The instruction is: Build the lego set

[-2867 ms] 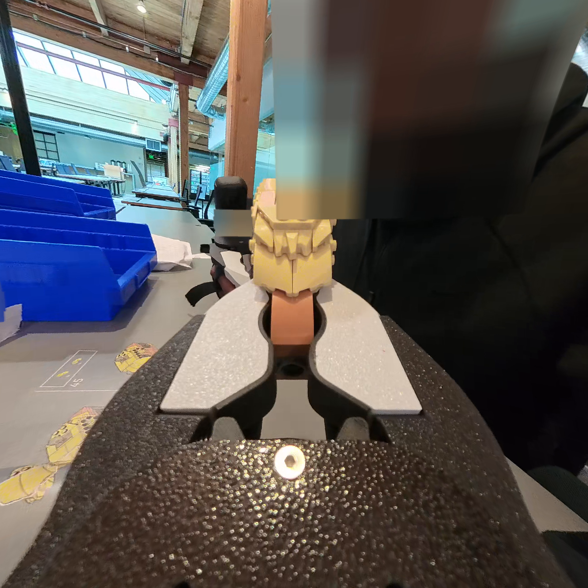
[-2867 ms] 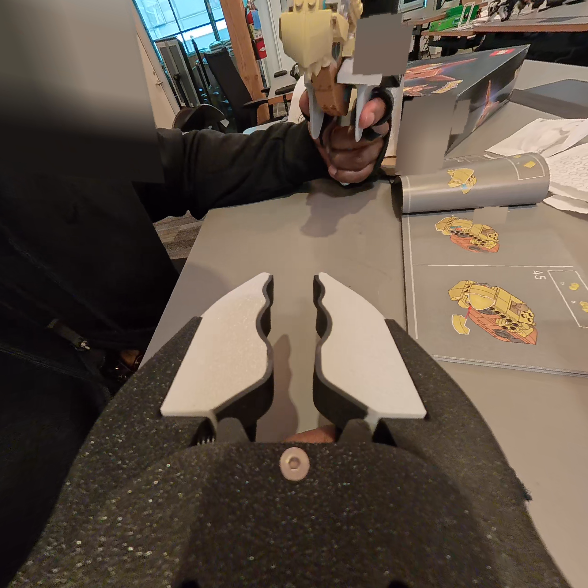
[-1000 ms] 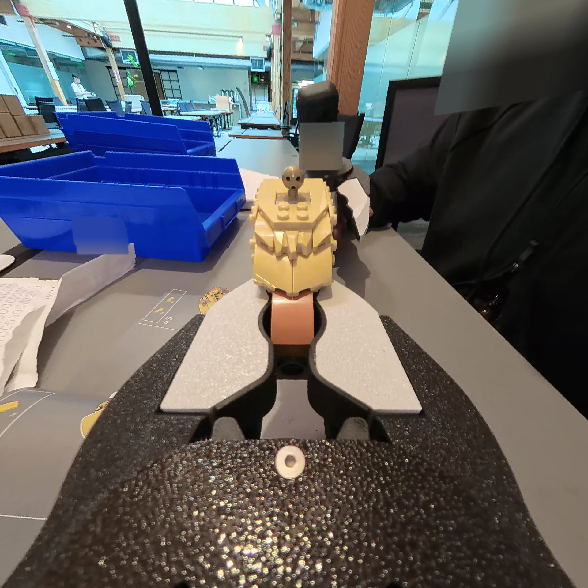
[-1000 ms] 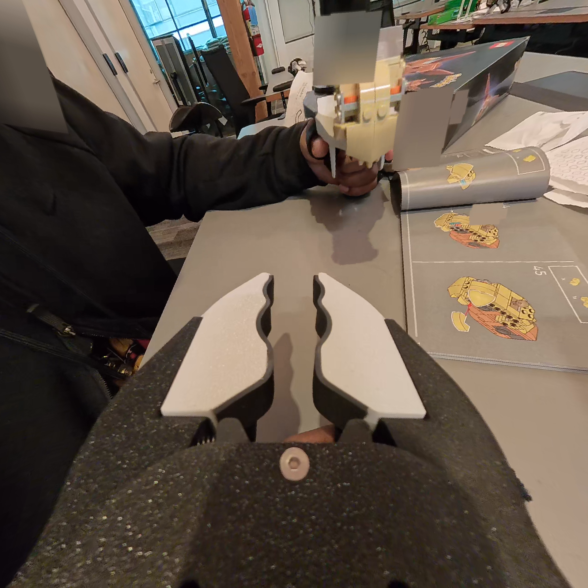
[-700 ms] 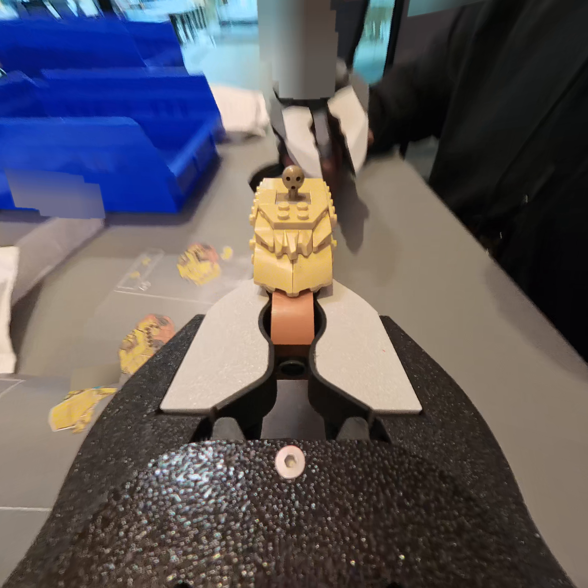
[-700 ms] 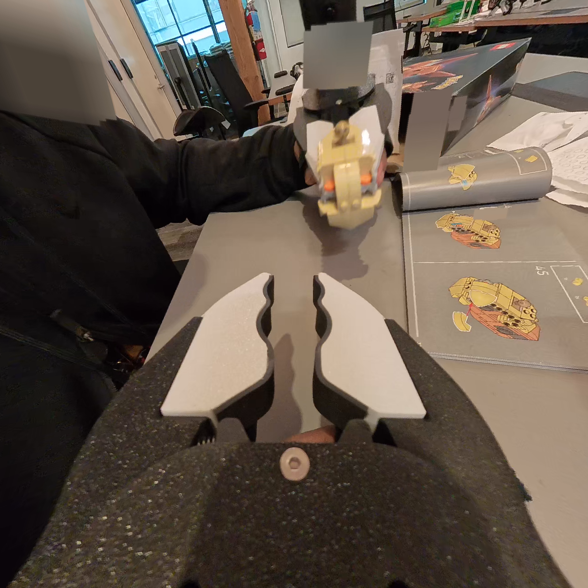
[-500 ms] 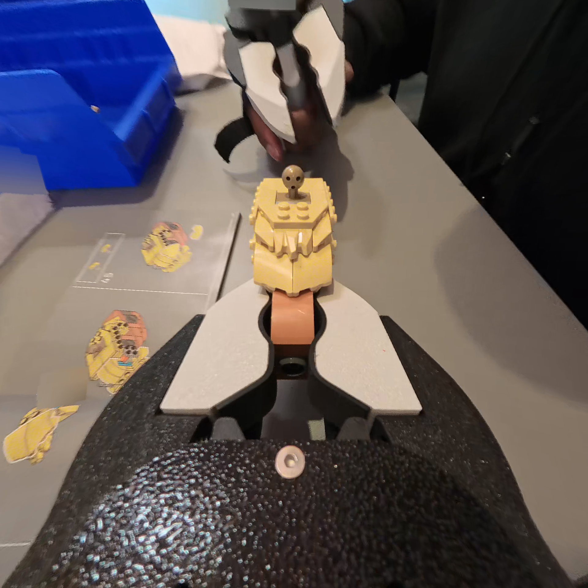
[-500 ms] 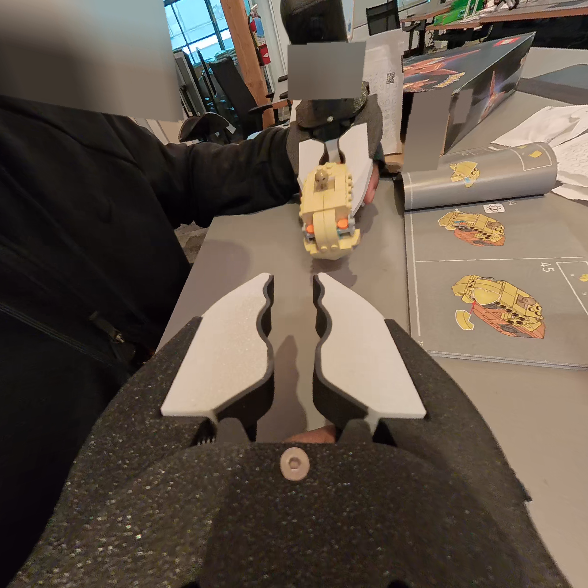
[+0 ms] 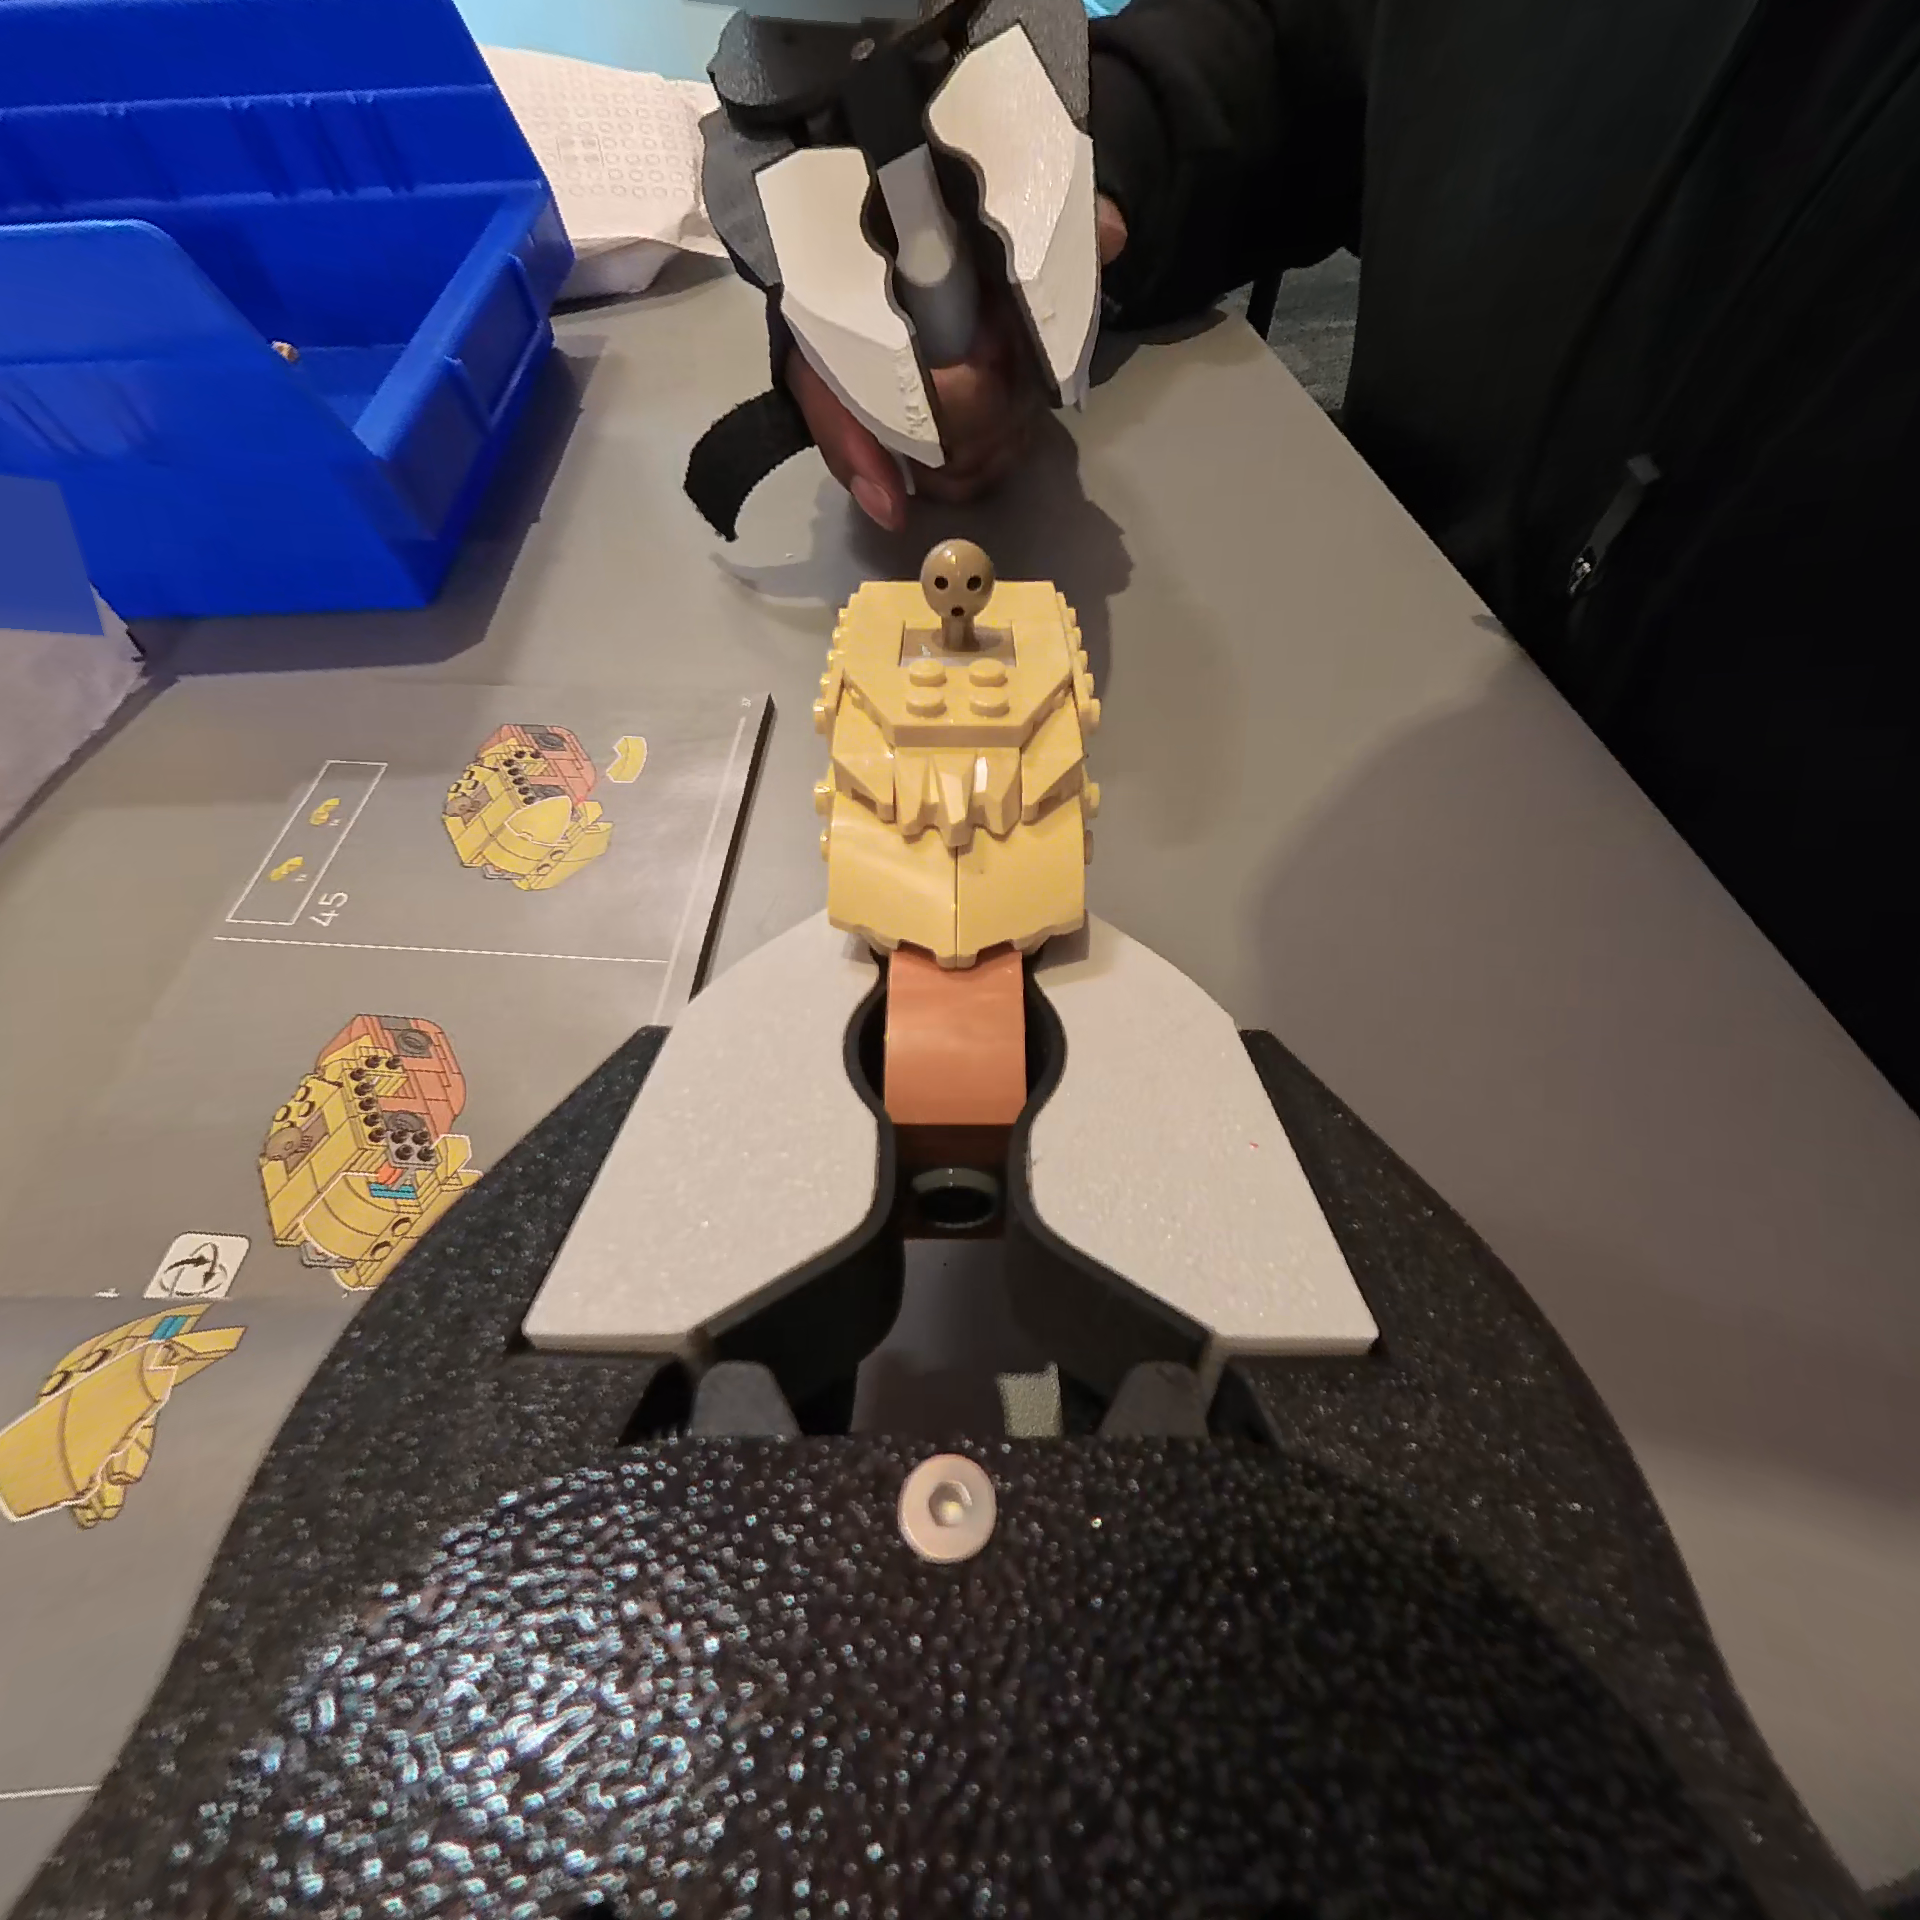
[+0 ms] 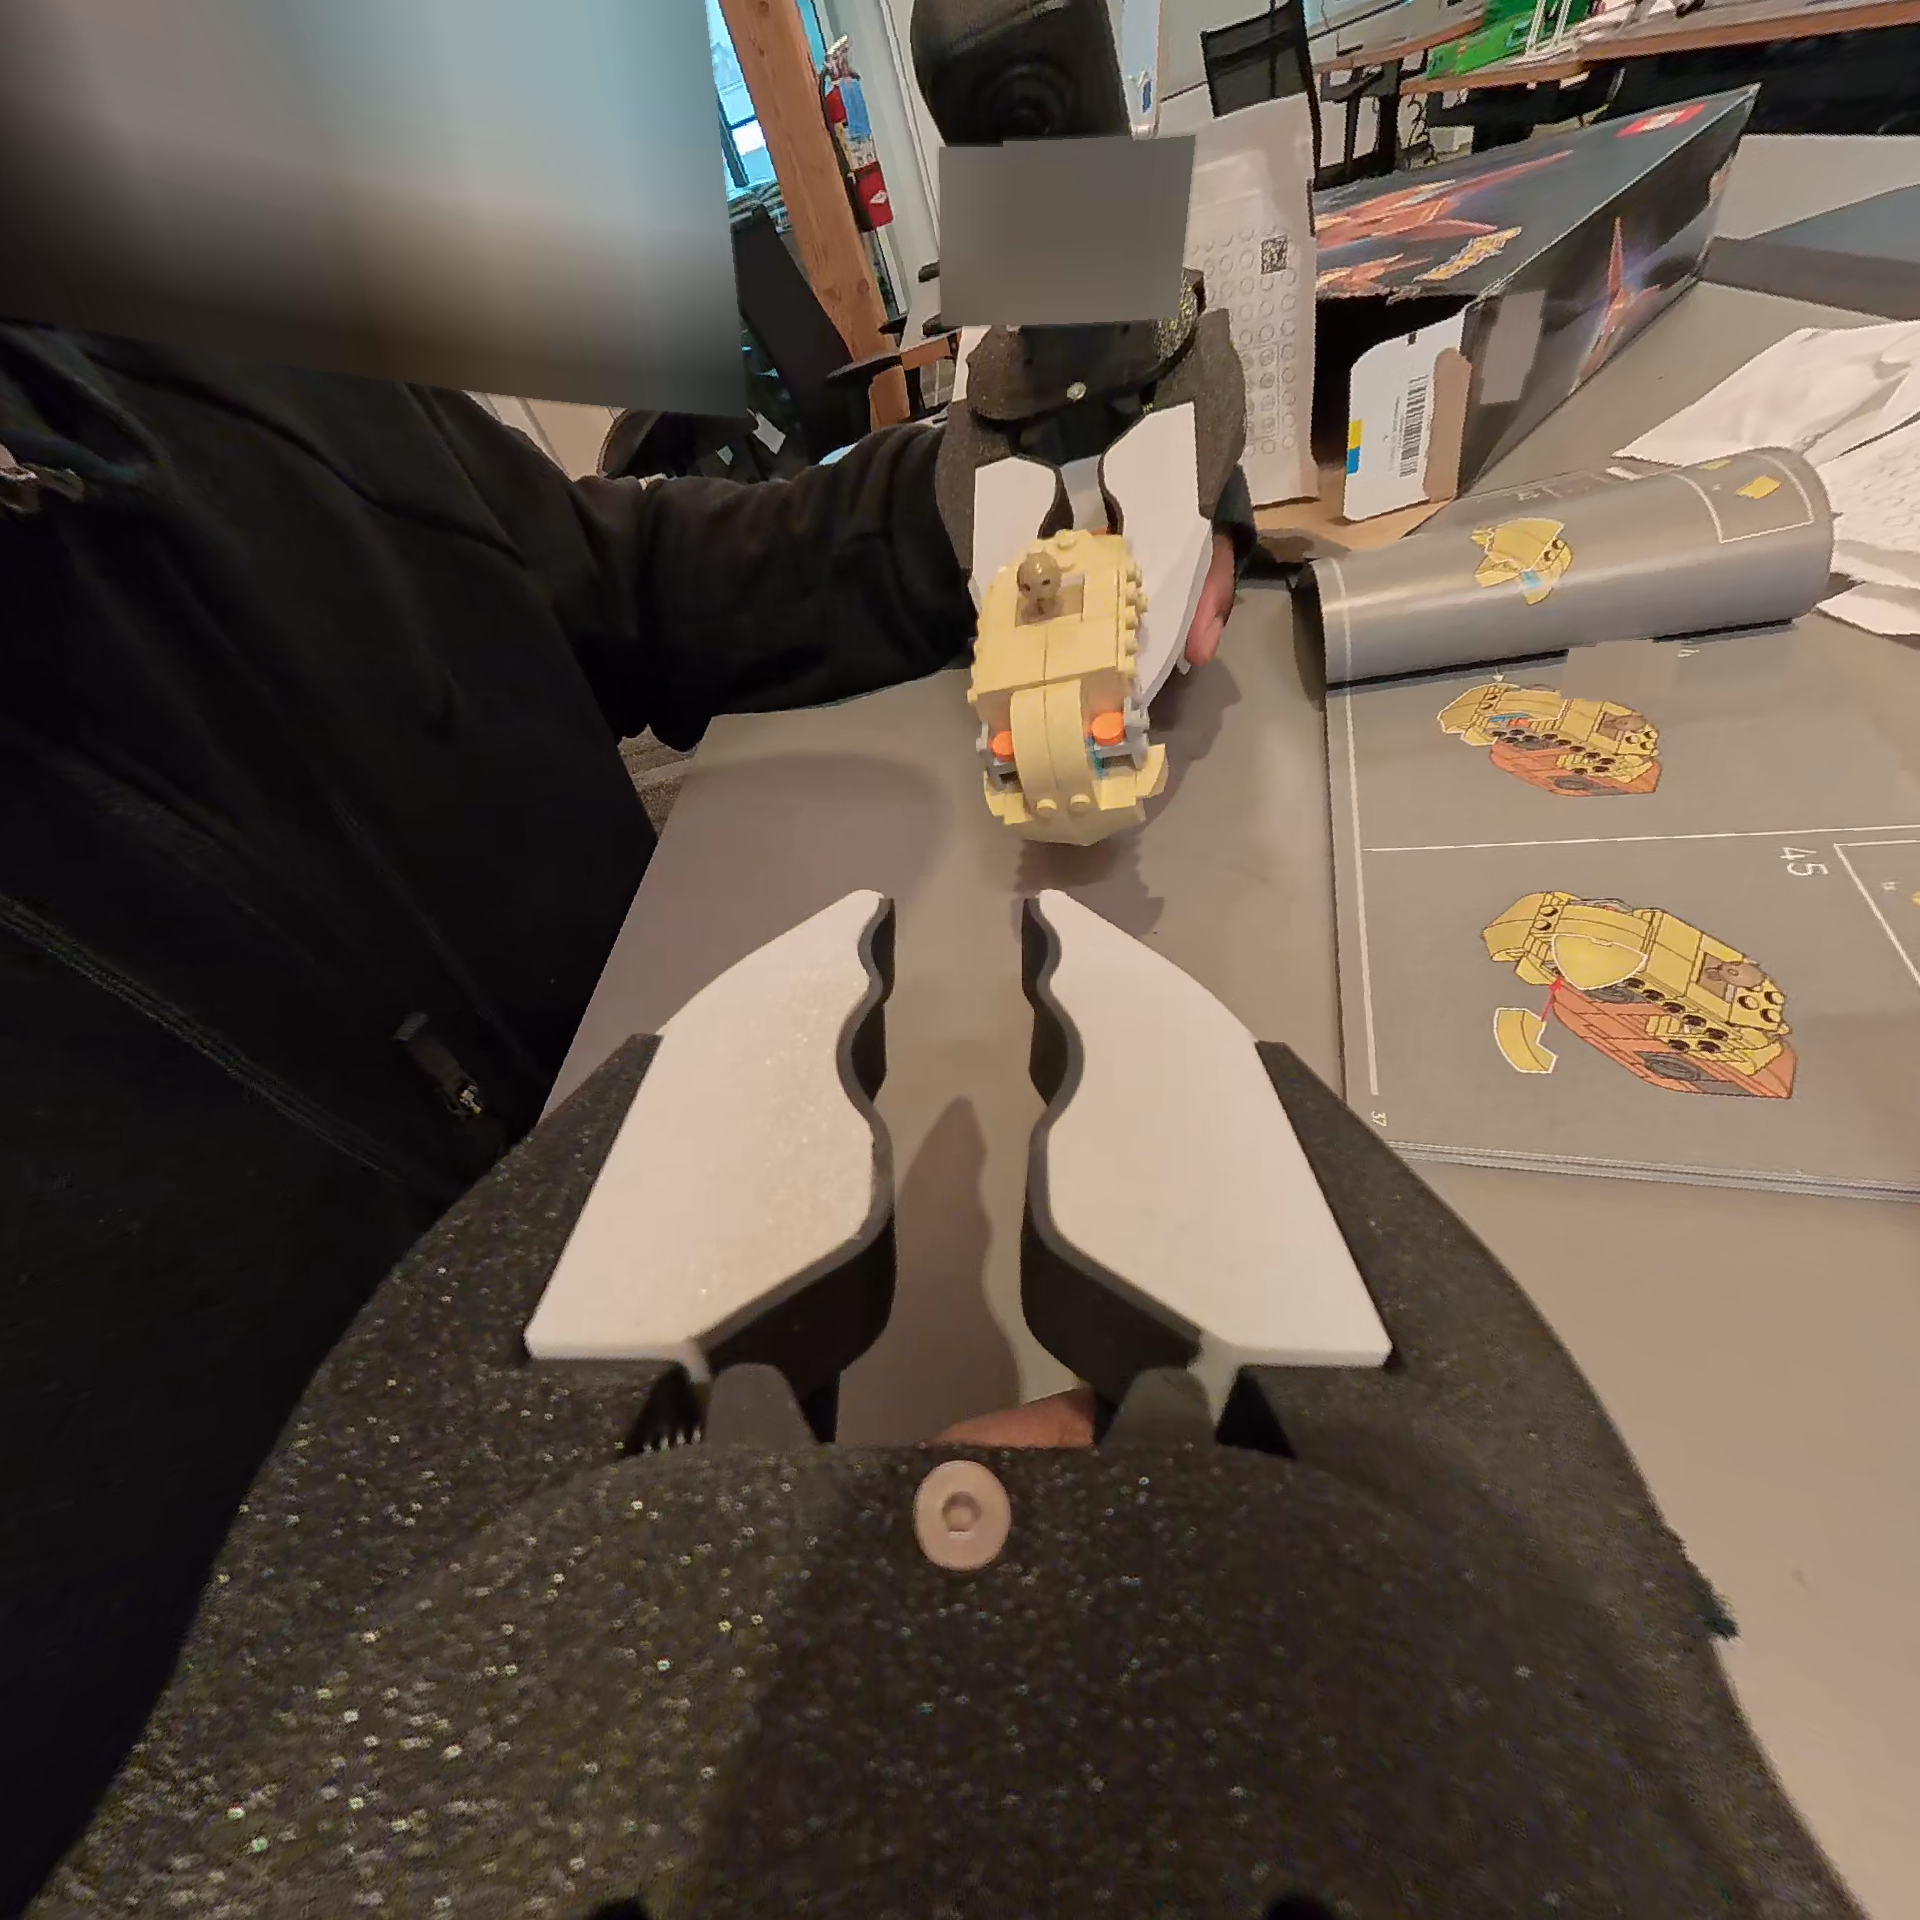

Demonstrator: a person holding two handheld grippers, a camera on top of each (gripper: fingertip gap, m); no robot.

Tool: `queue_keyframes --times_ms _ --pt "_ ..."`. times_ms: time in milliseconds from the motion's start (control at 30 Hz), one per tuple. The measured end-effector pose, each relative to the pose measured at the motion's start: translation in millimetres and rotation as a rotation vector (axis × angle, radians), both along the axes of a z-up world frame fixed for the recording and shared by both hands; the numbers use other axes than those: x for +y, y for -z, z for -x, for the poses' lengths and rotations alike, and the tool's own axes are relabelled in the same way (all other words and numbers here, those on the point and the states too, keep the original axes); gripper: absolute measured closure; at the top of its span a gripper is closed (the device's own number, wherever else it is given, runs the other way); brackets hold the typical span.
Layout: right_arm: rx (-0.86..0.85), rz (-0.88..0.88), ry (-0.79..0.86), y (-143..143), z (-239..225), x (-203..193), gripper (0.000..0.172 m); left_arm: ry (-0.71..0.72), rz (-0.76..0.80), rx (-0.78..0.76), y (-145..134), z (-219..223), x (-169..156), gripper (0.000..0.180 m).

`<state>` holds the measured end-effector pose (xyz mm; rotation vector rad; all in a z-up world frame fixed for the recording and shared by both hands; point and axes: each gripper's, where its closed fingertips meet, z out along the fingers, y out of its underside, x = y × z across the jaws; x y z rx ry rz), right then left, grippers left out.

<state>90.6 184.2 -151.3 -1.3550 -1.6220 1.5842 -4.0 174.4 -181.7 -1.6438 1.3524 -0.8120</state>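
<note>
Tan brick model (image 9: 956, 790) gripped in our left tongs (image 9: 956, 977).
Its long axis points toward our empty, parted right tongs (image 10: 956, 914), just beyond it above the tabletop (image 10: 790, 831).

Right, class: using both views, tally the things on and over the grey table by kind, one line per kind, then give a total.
Handheld grippers: 2 (left, right)
Tan brick models: 1
Instruction booklets: 1
Blue bins: 2
Printed cardboard boxes: 1
Total: 7

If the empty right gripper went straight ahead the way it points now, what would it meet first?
Most likely the tan brick model held in the left gripper, just beyond the right gripper; only bare grey table lies between. Depth is uncertain.
</note>
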Motion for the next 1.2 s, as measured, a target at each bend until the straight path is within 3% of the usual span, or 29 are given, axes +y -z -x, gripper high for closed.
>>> queue_keyframes --times_ms 1200 --pt "-0.004 -0.013 -0.004 0.8 -0.1 -1.5 0.148 -0.001 -0.001 0.006 1.6 0.4 -0.4 0.163"
